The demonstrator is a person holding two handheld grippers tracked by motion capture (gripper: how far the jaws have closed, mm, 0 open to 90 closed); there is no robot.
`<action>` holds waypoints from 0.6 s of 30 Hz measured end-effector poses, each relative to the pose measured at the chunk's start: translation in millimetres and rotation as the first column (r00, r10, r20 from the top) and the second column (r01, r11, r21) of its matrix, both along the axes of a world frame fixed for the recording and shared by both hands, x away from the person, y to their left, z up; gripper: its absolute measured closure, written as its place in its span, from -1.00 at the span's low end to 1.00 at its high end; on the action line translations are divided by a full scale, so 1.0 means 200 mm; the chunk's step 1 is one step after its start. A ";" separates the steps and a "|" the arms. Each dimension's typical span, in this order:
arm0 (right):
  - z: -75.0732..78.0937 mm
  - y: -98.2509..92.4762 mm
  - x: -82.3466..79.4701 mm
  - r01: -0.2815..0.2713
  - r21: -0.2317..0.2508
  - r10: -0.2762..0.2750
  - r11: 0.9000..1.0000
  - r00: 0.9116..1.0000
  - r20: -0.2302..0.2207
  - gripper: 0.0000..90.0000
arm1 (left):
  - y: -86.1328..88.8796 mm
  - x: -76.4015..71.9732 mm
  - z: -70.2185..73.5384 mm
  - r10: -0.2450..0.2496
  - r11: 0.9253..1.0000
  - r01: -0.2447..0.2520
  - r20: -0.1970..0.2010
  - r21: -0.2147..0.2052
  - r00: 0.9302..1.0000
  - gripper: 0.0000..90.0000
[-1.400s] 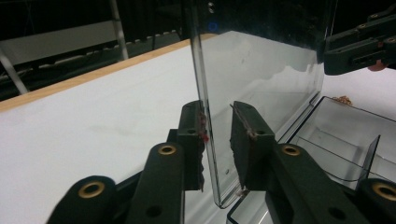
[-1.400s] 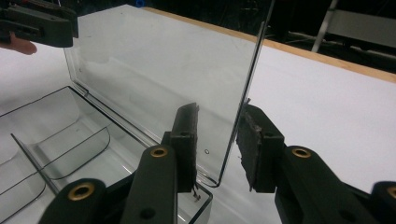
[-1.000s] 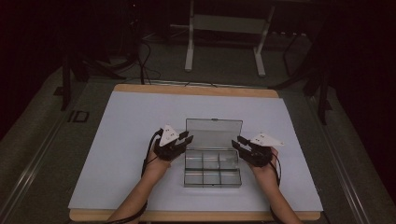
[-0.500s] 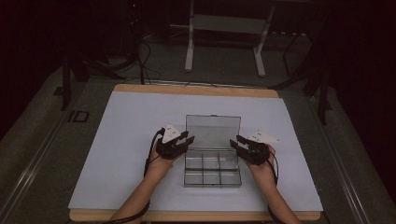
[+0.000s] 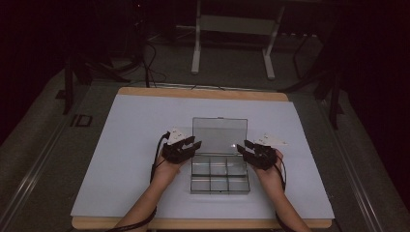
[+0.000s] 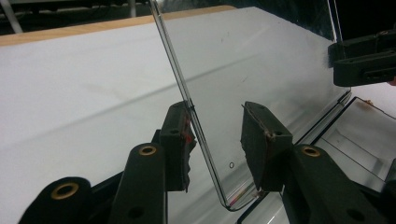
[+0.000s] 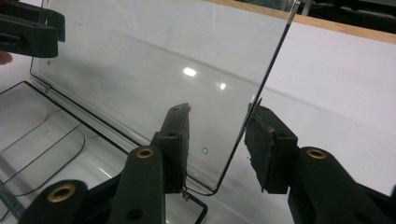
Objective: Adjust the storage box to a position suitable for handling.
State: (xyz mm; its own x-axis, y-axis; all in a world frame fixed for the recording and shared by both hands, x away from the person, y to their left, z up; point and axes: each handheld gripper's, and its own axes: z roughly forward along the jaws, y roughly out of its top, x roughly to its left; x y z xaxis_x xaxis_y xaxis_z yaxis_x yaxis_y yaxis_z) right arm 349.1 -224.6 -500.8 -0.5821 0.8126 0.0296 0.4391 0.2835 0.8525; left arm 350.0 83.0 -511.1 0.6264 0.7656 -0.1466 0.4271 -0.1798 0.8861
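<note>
Easing off the raised lid, one edge in each of my jaws

The clear compartment box (image 5: 220, 192) sits at the worktop's (image 5: 135, 125) centre, its lid (image 5: 220, 130) upright at the box's twelve o'clock edge. My left gripper (image 5: 186, 145) straddles the lid's nine o'clock edge and my right gripper (image 5: 246, 147) the three o'clock edge, so it can't tip to either side. Both pairs of jaws have just been opening and stand partly apart. The lid's edge is between the pads, brushing one at most, not clamped. I judge that it now stands by itself.
</note>
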 end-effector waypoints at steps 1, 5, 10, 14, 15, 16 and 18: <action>0.00 0.00 0.00 0.002 0.002 -0.002 1.000 1.000 -0.006 0.32 | 0.00 0.00 0.00 0.001 1.000 -0.001 -0.008 0.001 1.000 0.37; 0.00 0.00 0.01 0.006 0.010 -0.006 1.000 1.000 -0.020 0.31 | 0.00 0.01 -0.01 0.005 1.000 -0.005 -0.036 -0.014 0.999 0.35; -0.01 0.00 0.02 0.006 0.015 -0.006 1.000 0.999 -0.035 0.29 | 0.00 0.02 -0.01 0.010 1.000 -0.011 -0.062 -0.027 0.998 0.33; 0.00 0.00 0.02 0.008 0.016 -0.008 1.000 0.999 -0.045 0.28 | 0.00 0.03 -0.01 0.012 0.999 -0.014 -0.079 -0.030 0.997 0.33; 0.00 0.00 0.02 0.007 0.014 -0.007 1.000 0.999 -0.048 0.28 | 0.00 0.03 -0.01 0.015 0.999 -0.018 -0.088 -0.035 0.996 0.33; 0.00 0.00 0.03 0.008 0.015 -0.008 1.000 0.999 -0.053 0.28 | 0.00 0.03 -0.01 0.015 0.999 -0.018 -0.090 -0.035 0.996 0.33; 0.00 0.00 0.03 0.010 0.019 -0.009 1.000 0.998 -0.061 0.28 | 0.00 0.03 -0.01 0.018 0.999 -0.021 -0.100 -0.038 0.995 0.33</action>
